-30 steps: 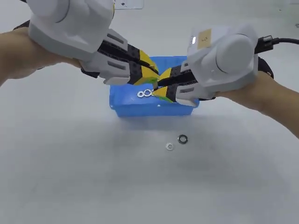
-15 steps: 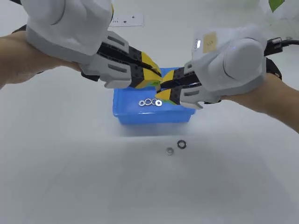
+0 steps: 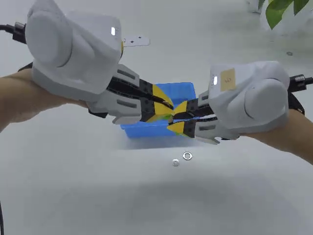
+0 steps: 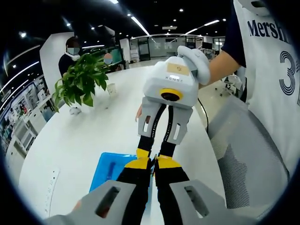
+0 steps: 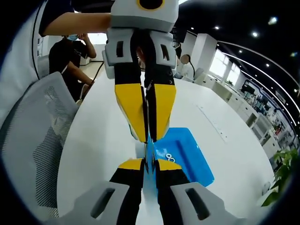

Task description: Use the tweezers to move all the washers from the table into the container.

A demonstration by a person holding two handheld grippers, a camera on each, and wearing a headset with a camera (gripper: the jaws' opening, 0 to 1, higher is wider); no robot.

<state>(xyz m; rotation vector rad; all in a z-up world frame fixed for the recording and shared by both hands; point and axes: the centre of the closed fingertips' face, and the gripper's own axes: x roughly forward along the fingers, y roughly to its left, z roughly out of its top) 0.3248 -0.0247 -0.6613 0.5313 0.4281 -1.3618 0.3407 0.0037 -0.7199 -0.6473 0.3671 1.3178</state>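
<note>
Blue container sits on the white table, mostly behind our two grippers, which meet tip to tip over its near wall. Our left gripper reaches in from the left and our right gripper from the right. Both sets of jaws are pressed nearly together w/ only a slit between. We see a thin dark sliver between the tips, prob. the tweezers, but it's too thin to tell which gripper clamps it. On the table just in front of the container lie a ring washer and a smaller washer, close but not touching. Right gripper view shows other washers inside the container.
</note>
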